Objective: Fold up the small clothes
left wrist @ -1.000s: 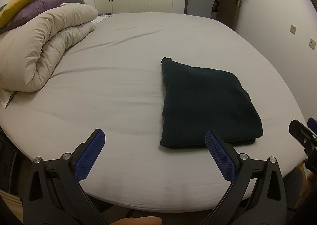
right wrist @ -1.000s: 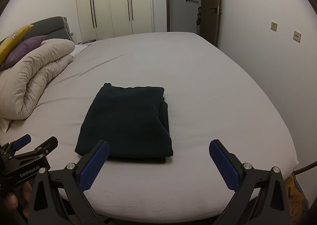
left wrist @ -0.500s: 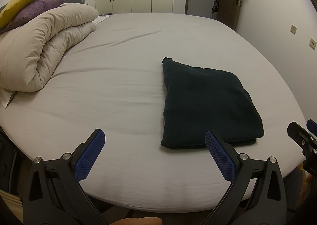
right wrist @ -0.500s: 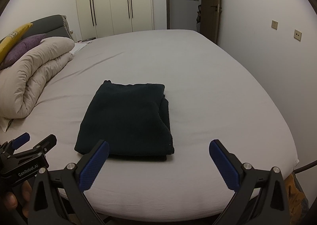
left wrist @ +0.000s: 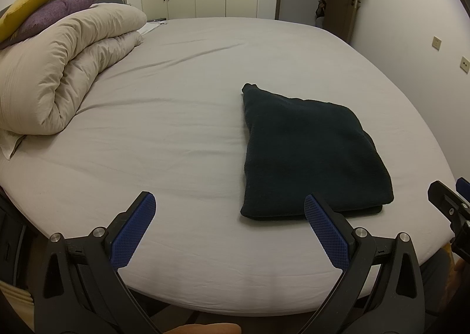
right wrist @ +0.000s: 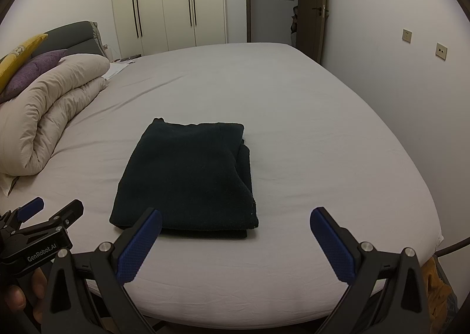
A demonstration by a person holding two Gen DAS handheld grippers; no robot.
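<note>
A dark green garment (left wrist: pixel 311 152) lies folded into a thick rectangle on the grey bed sheet (left wrist: pixel 176 134), near the bed's front edge. In the right wrist view the same folded garment (right wrist: pixel 188 175) sits just beyond my fingers. My left gripper (left wrist: pixel 229 228) is open above the front edge, its right pad just in front of the garment's near edge, touching nothing. My right gripper (right wrist: pixel 235 240) is open too, its left pad overlapping the garment's near corner in view, with nothing between its fingers. The left gripper (right wrist: pixel 48 216) also shows at lower left there, held by a hand.
A rolled beige duvet (left wrist: pixel 67 72) with purple and yellow pillows (left wrist: pixel 50 11) fills the bed's left side. White wardrobes (right wrist: pixel 176 2) and an open doorway (right wrist: pixel 273 2) stand behind. A wall (right wrist: pixel 396 55) runs along the right. An orange cloth (right wrist: pixel 437 290) hangs at lower right.
Both grippers have drawn back slightly from the garment and stayed open. The garment has not moved.
</note>
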